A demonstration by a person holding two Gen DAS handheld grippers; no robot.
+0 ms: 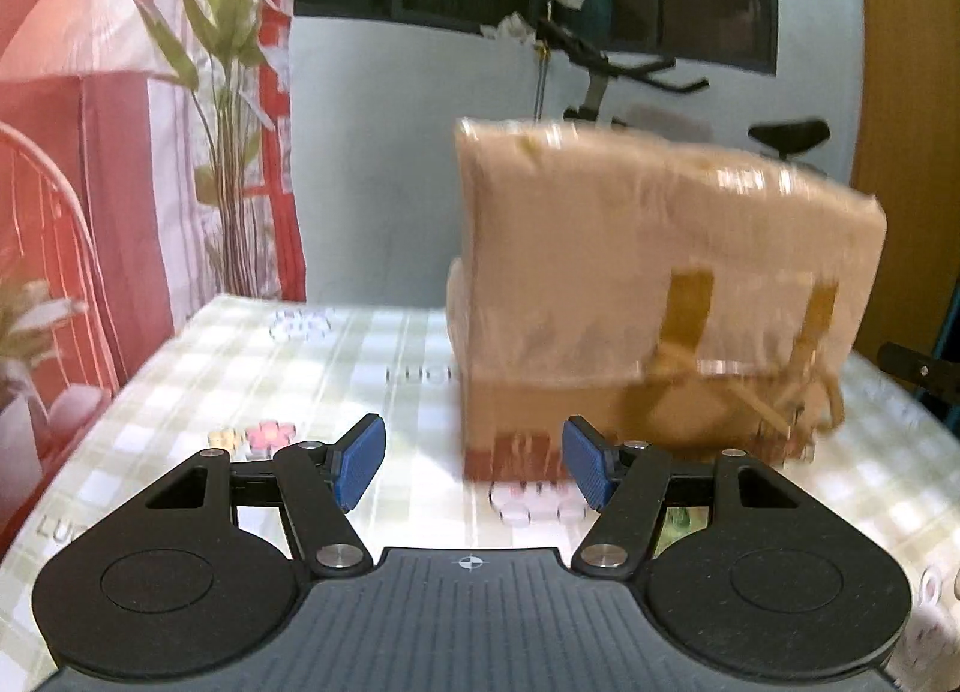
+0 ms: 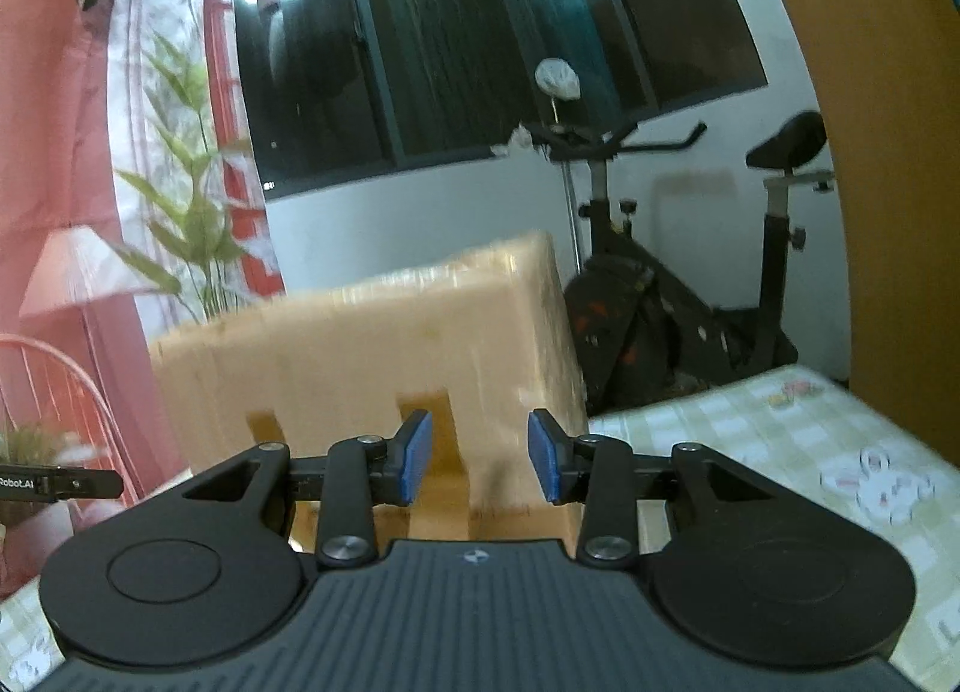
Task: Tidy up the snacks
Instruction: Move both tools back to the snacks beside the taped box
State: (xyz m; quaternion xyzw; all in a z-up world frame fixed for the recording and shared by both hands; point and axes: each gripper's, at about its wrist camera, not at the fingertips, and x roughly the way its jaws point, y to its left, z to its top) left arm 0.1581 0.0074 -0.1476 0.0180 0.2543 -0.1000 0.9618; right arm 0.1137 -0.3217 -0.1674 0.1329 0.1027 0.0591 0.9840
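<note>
A taped brown cardboard box (image 1: 648, 296) stands on the checked tablecloth, right of centre in the left wrist view. My left gripper (image 1: 474, 467) is open and empty, its blue pads just short of the box's near left corner. In the right wrist view the same box (image 2: 372, 350) fills the middle. My right gripper (image 2: 479, 457) is open and empty, close to the box's near face. No snacks show in either view; the box's inside is hidden.
The table (image 1: 336, 356) has a green-checked cloth with flower prints. An exercise bike (image 2: 678, 296) stands behind the table by the wall. A plant (image 1: 228, 110) and red-white curtain are at the left. A wooden panel (image 2: 888, 152) stands on the right.
</note>
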